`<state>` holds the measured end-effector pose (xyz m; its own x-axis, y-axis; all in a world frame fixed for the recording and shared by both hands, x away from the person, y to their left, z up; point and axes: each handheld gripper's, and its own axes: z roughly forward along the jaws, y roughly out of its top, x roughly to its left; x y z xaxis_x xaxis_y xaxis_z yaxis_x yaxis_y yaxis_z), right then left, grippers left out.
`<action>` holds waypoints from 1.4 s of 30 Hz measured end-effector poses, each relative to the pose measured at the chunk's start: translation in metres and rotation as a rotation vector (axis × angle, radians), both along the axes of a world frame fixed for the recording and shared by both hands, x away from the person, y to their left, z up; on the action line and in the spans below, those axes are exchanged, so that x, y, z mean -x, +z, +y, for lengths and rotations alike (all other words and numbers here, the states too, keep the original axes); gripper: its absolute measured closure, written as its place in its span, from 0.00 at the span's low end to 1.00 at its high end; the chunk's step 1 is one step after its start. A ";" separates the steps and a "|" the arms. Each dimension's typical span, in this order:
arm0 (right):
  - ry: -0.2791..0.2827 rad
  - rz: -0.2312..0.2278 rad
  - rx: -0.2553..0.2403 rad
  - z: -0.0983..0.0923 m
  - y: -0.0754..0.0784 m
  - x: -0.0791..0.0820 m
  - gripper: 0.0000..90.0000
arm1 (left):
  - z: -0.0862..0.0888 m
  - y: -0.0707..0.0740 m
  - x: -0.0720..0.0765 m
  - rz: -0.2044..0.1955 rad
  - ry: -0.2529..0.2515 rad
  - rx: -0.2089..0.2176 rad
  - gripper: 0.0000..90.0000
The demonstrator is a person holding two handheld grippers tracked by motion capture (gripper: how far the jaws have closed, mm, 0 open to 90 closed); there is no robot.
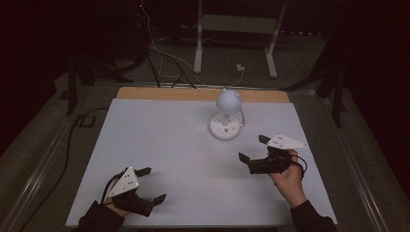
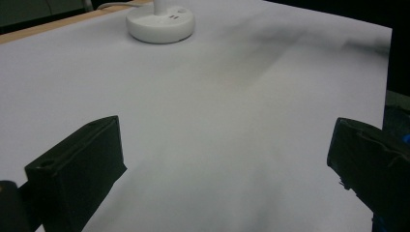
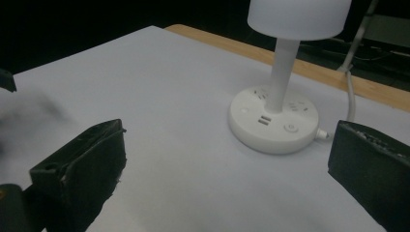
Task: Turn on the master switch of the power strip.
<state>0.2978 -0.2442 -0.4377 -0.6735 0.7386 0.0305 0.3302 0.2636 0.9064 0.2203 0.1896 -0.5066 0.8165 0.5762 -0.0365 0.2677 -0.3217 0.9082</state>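
Sitting Near a Little White Lamp

Sitting at the upper middle of the high view was a small white lamp [image 1: 226,118]. It had a round smooth shade like a ball, a thin straight stem, and a flat round base with little sockets and a button on top. A white cord ran from its base toward the back edge.

The lamp stood on a table [image 1: 159,159] with a smooth white cover. A strip of light wood showed along the far edge.

The right gripper [image 1: 254,148] was at the lower right of the frame, near the lamp but not touching it. Its two blocky black jaws were spread wide, with nothing between them.

The left gripper [image 1: 151,184] was at the lower left, well apart from the lamp. Its jaws were spread wide too, over bare table. Each gripper had a pale three-cornered plate on top.
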 end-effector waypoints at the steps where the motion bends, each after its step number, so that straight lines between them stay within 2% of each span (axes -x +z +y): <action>1: 0.001 0.000 0.003 0.001 0.001 -0.002 0.00 | 0.000 0.000 0.000 0.000 0.000 0.001 0.00; 15: 0.009 0.008 0.015 0.016 0.001 -0.027 0.00 | 0.000 0.000 0.000 0.000 -0.002 0.001 0.00; 29: -0.005 0.029 0.030 0.020 -0.005 -0.046 0.00 | 0.001 0.000 0.000 0.000 -0.002 0.003 0.00; 42: -0.014 0.063 0.024 0.020 -0.012 -0.070 0.00 | 0.001 0.000 0.000 0.002 -0.003 0.002 0.00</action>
